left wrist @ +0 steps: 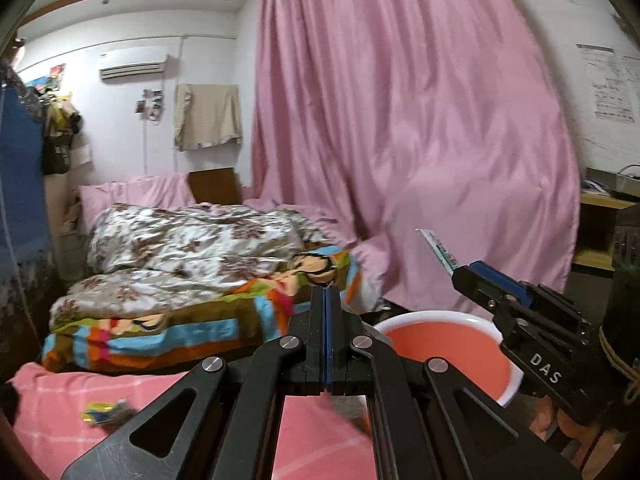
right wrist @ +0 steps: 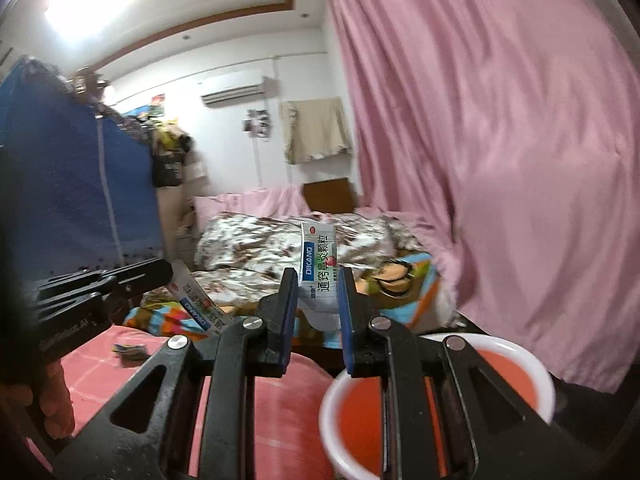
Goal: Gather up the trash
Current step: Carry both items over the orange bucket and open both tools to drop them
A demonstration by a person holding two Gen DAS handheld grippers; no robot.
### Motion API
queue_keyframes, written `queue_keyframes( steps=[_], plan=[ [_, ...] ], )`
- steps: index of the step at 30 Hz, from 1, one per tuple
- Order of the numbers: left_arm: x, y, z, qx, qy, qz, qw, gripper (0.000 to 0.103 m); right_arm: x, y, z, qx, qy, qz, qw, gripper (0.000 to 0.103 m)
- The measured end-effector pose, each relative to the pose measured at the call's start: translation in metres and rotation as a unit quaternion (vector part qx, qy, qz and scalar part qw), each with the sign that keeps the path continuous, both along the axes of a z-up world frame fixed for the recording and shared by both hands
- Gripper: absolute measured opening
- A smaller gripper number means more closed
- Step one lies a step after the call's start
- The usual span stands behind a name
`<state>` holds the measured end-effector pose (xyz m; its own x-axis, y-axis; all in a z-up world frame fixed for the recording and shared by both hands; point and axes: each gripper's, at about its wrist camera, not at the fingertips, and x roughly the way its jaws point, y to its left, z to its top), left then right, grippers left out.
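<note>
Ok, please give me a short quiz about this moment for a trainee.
1. What do the right tongs grip?
2. True or false: the left tongs stand wide open.
3. The inside of the basin is: A blue, B pink-red, C green.
Key: 1 a printed sachet; 2 false, they are shut; 3 B.

pink checked cloth surface point(left wrist: 60, 412): crumpled wrapper point(left wrist: 105, 415) on it; basin point(left wrist: 508, 394) alongside.
</note>
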<state>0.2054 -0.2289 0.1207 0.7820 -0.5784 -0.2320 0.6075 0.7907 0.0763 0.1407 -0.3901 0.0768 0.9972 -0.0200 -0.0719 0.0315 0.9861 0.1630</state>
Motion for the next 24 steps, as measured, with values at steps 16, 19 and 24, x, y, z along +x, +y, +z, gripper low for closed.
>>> queue_keyframes(
  steps=[16,19,24],
  plan=[
    [0.018,-0.097,-0.045,0.034,0.079,-0.059,0.9946,0.000,0.000,-0.081,-0.037,0.066,0.091,-0.064,0.992,0.027],
    [0.025,-0.103,-0.056,0.038,0.108,-0.055,0.9919,0.000,0.005,-0.089,-0.044,0.073,0.115,-0.066,0.988,0.027],
    [0.036,-0.110,-0.071,0.038,0.157,-0.049,0.9857,0.000,0.014,-0.100,-0.060,0.092,0.155,-0.064,0.981,0.027]
  ],
)
